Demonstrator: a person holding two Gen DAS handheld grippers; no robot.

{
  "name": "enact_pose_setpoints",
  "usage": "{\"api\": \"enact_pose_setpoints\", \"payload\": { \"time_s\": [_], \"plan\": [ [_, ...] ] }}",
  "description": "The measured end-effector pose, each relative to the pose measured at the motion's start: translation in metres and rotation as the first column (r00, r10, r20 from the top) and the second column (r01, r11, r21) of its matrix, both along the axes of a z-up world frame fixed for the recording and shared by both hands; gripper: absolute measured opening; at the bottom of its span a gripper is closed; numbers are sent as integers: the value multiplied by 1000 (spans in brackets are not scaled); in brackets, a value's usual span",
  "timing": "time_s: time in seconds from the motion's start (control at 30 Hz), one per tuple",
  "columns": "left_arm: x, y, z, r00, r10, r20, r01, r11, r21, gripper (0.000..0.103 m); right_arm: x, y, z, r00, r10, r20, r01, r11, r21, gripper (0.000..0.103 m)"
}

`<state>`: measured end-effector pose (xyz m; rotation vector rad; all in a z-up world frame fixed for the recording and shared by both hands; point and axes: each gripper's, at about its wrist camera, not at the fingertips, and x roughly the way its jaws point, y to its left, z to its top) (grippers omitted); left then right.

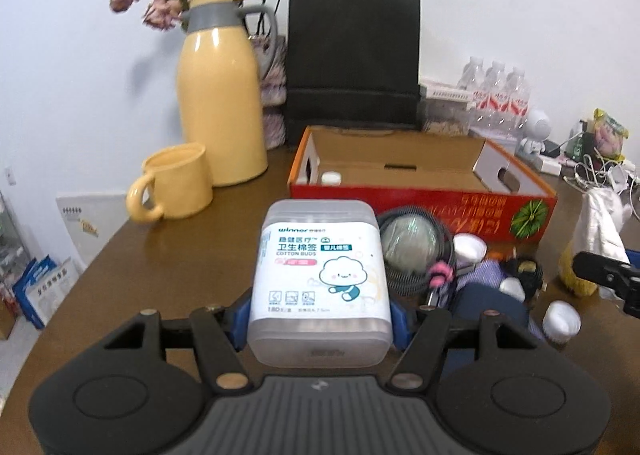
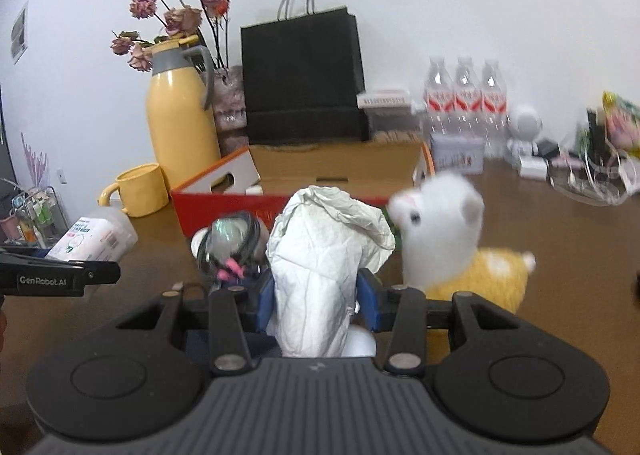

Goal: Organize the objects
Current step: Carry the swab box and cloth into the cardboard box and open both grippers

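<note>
The left gripper [image 1: 320, 315] jaws clamp a cotton-bud box [image 1: 320, 279]; the right gripper [image 2: 316, 299] jaws clamp a crumpled white bag [image 2: 324, 255] above the counter [image 2: 560, 239].

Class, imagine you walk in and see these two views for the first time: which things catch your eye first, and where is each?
First, the cotton bud box, clamped in the left gripper at the front of its view. Next, the crumpled white bag pinched in the right gripper, with a white and yellow plush toy just right of it. Behind both stands the open red cardboard box, with a yellow jug and a black paper bag by the wall.
</note>
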<state>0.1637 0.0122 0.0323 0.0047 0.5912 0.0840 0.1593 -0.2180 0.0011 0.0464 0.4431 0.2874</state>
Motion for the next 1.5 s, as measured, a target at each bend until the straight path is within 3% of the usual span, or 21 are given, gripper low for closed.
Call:
{"api": "enact_pose_setpoints", "payload": {
  "time_s": [0.7,1.13,1.5],
  "plan": [
    [115,-27,39,993,-71,91,70,997,14,63,100,42,35,998,-10,61,16,994,-107,43],
    [192,-22,23,997,-48,62,48,999,9,63,172,63,20,992,-118,40,122,986,-117,43],
    [226,-18,10,998,-58,38,57,998,13,63,197,64,5,990,-144,-2,143,985,-93,43]
  ]
}}
